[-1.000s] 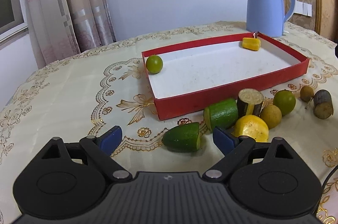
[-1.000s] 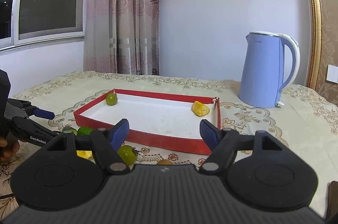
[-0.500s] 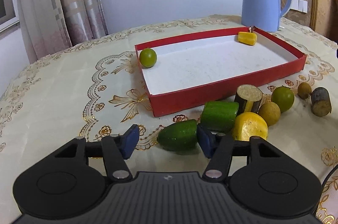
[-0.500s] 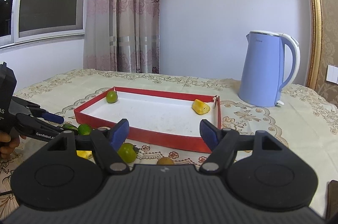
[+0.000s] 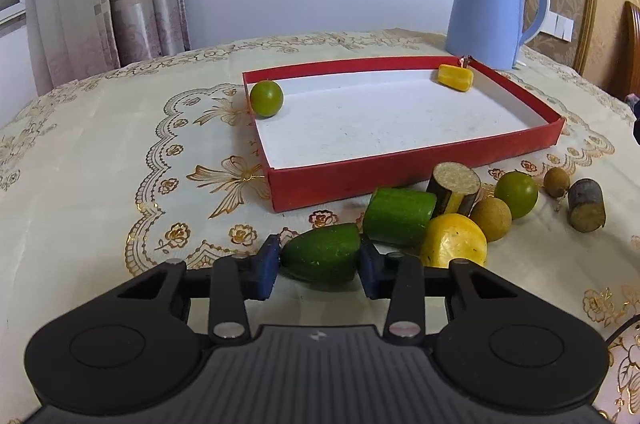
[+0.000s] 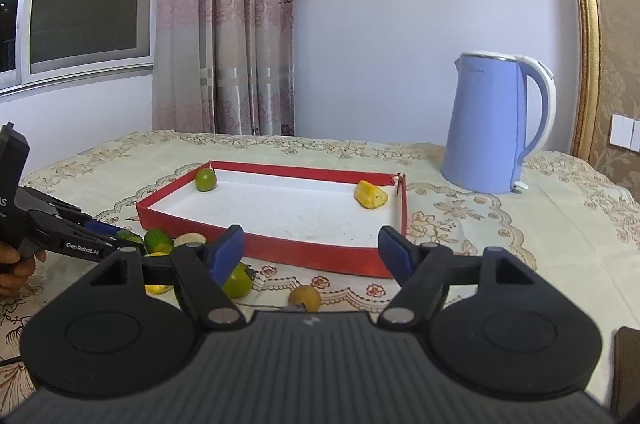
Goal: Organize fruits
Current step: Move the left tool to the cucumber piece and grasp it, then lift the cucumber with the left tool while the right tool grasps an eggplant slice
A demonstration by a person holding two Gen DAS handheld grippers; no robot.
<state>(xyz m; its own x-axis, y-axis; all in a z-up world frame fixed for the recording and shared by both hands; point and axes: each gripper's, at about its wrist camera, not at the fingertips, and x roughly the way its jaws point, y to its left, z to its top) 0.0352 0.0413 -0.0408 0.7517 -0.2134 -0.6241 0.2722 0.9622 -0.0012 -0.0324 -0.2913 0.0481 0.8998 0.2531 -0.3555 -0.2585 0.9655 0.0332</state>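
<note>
My left gripper [image 5: 318, 262] is shut on a dark green cucumber end piece [image 5: 322, 256] that lies on the tablecloth in front of the red tray [image 5: 400, 180]. The tray holds a green lime [image 5: 266, 98] at its far left corner and a yellow piece [image 5: 455, 77] at its far right corner. Beside the gripper lie a second cucumber piece [image 5: 400, 216], a yellow fruit [image 5: 454, 242], a cut brown piece [image 5: 456, 186], a tan ball [image 5: 491, 218] and a green lime [image 5: 516, 189]. My right gripper [image 6: 312, 250] is open and empty, above the tray's near wall [image 6: 312, 256].
A blue kettle [image 5: 490, 12] stands behind the tray's far right corner. A small brown ball [image 5: 557, 181] and a dark cylinder piece [image 5: 586, 205] lie at the right. In the right wrist view a lime [image 6: 238, 280] and a tan ball [image 6: 305, 298] lie below the fingers.
My left gripper has moved forward around the cucumber end piece and its jaws have closed on it. The right gripper has stayed nearly still and open.
</note>
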